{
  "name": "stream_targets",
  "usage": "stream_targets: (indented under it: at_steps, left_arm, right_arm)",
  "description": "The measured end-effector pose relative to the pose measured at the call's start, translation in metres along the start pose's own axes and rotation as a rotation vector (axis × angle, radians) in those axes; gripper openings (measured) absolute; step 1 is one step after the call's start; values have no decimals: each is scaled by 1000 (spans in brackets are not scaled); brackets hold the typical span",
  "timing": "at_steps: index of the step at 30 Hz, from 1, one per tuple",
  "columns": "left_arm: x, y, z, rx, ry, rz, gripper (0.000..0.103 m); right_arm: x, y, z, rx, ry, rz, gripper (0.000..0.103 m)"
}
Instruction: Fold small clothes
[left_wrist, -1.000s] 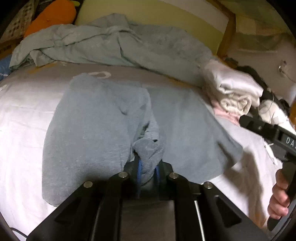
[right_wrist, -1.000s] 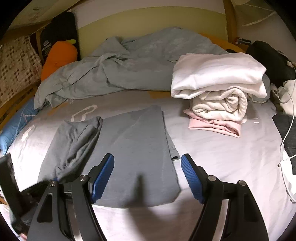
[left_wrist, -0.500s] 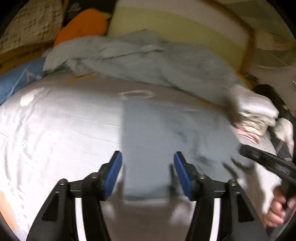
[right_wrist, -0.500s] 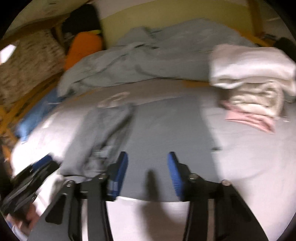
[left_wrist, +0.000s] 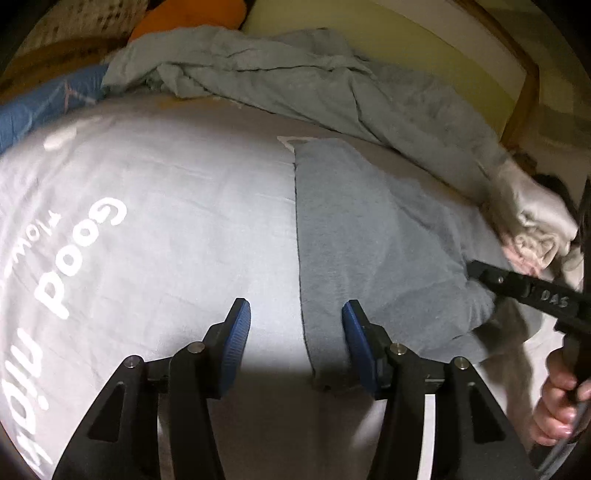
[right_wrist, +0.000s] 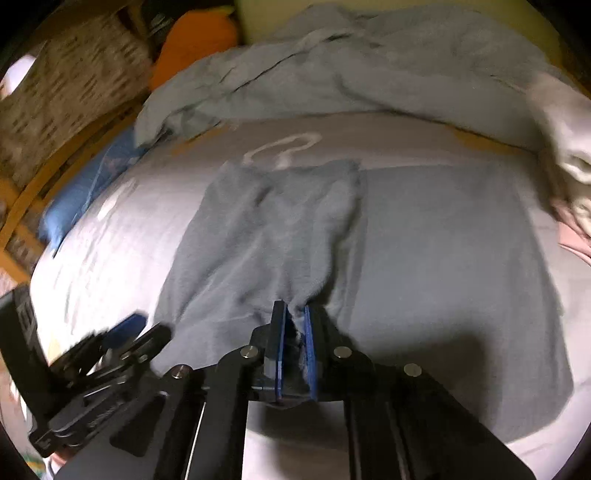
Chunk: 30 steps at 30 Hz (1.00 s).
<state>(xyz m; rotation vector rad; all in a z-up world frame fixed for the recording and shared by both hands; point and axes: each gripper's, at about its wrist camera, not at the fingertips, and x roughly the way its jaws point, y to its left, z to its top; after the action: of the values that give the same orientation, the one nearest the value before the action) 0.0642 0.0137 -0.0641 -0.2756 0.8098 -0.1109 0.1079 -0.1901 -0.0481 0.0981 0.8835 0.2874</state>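
Right wrist view — gray garment (right_wrist: 424, 258) lies flat, one fold bunched.

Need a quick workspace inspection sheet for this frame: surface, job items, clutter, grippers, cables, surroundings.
Surface: pale grey printed bedsheet with white lettering.
Job's things: grey fleece garment spread flat on the sheet, one flap bunched and lifted toward the right gripper.
Clutter: crumpled grey-blue blanket at the far side; folded white and pink clothes stack to the right, blurred.
Grippers: left gripper open, straddling the garment's left edge; right gripper shut on a pinch of the garment.
Cables: nothing seen.
Surroundings: orange plush cushion, blue pillow, wooden bed frame, yellow-green headboard panel.
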Motion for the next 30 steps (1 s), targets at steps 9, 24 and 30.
stream_targets:
  at_steps: [9,24,30]
  left_arm:
    - [-2,-1,-2,12,-9,-1,53]
    - [-4,-3,-3,4,-19,-41,65]
    - [-4,-2,-3,2,-17,-57,68]
  right_arm:
    - [-16,-45,-14,90,-14,-55,1]
    - [44,-5,61,78,61,-28,5]
    - [46,-12,56,84,27,-96,5]
